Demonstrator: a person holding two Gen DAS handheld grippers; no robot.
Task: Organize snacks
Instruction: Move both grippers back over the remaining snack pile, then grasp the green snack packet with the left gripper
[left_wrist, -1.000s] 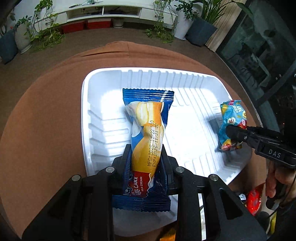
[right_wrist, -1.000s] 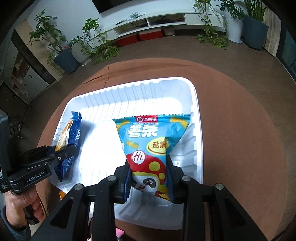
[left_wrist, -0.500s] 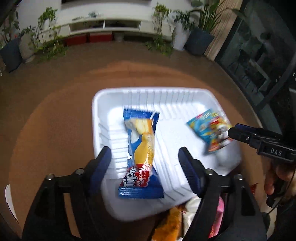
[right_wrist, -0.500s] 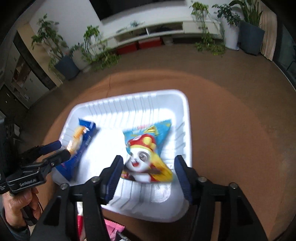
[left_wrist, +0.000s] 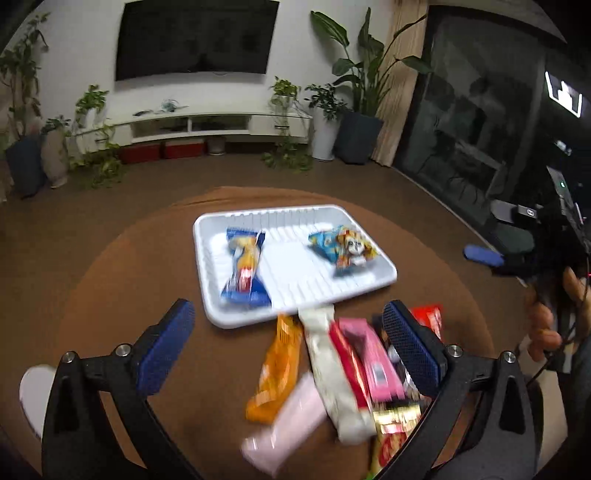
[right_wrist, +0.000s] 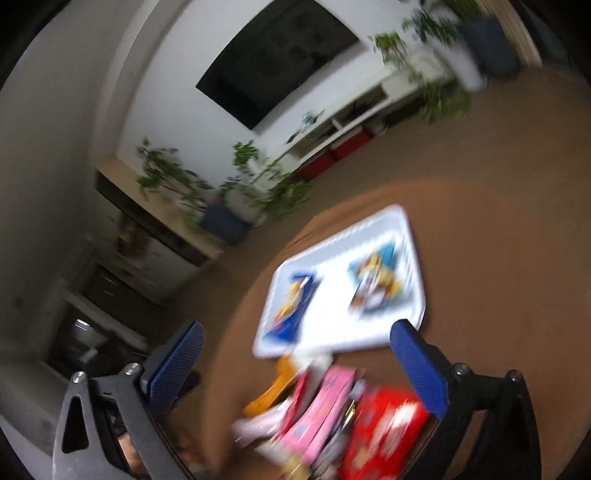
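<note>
A white ribbed tray (left_wrist: 295, 284) (right_wrist: 406, 229) sits on the round brown table. In it lie a blue roll-cake packet (left_wrist: 243, 266) (right_wrist: 291, 306) at the left and a blue crisps bag with a cartoon face (left_wrist: 343, 245) (right_wrist: 375, 284) at the right. My left gripper (left_wrist: 288, 343) hangs above the near pile of snacks, its jaws opening wide with nothing gripped. My right gripper (right_wrist: 295, 365) hovers likewise over the pile, jaws opening, nothing held; its view is blurred. One blue pad of the right gripper (left_wrist: 482, 254) shows at the right of the left wrist view.
Loose snacks lie in front of the tray: an orange packet (left_wrist: 277, 369), a white bar (left_wrist: 332, 373), a pink box (left_wrist: 369, 358) (right_wrist: 325, 406), a pale pink pack (left_wrist: 288, 421), a red bag (right_wrist: 384, 432). A hand (left_wrist: 546, 321) holds the right gripper. Plants and a TV unit stand behind.
Both grippers let go of their packets, which now lie in the tray. Both pulled back and up from the tray, jaws spreading wide, and the right one rolled.
</note>
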